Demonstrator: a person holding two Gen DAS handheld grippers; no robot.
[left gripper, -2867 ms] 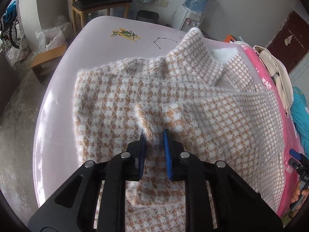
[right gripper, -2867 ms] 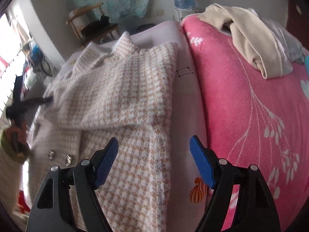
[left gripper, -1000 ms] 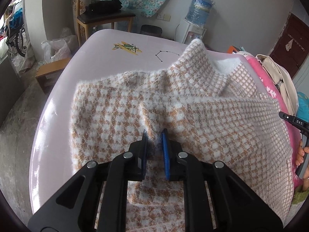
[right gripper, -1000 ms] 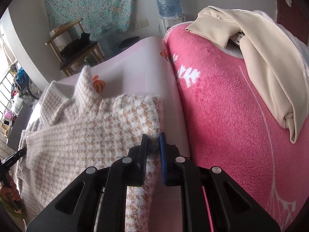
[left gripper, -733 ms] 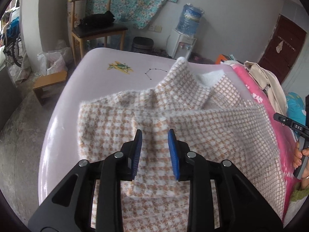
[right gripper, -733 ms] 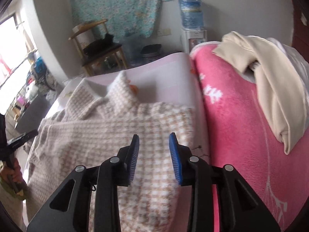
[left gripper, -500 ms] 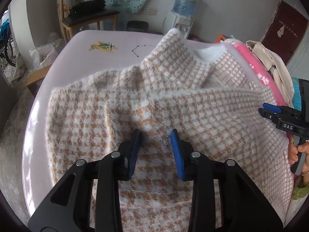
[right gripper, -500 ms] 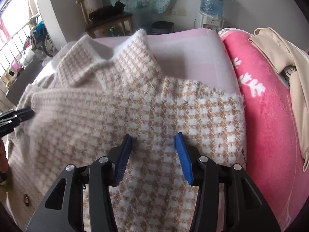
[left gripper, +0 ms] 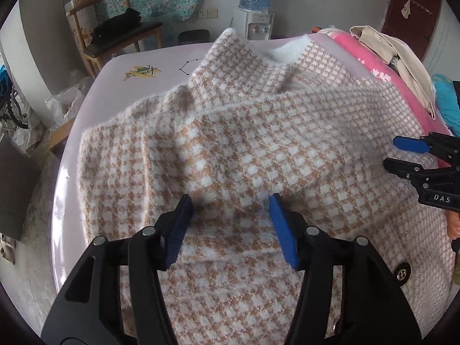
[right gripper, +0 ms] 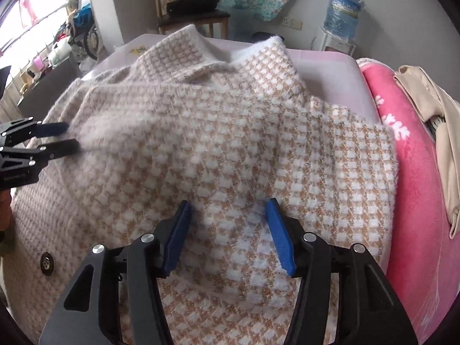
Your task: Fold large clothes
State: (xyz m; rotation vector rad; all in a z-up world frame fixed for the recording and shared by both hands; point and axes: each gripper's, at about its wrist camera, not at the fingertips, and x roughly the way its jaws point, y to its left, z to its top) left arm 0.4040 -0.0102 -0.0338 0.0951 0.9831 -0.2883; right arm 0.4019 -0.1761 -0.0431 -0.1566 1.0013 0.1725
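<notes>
A large fuzzy coat (left gripper: 244,149) in a tan and white houndstooth check lies spread on a pale pink bed, with both sleeves folded in across its body and the collar at the far end. It fills the right wrist view too (right gripper: 230,149). My left gripper (left gripper: 230,201) is open and empty just above the folded left sleeve. My right gripper (right gripper: 225,204) is open and empty above the folded right sleeve. Each gripper shows at the edge of the other's view, the right one (left gripper: 394,155) and the left one (right gripper: 72,138).
The pale pink sheet (left gripper: 120,66) is bare at the far left. A bright pink blanket (right gripper: 417,172) with a beige garment (right gripper: 437,106) lies to the right. A wooden chair (left gripper: 115,37), a water dispenser (left gripper: 253,20) and a bin stand beyond the bed.
Both grippers were shut on the coat's sleeve cloth a second ago. They have let go, opened wide, and moved inward over the folded sleeves.
</notes>
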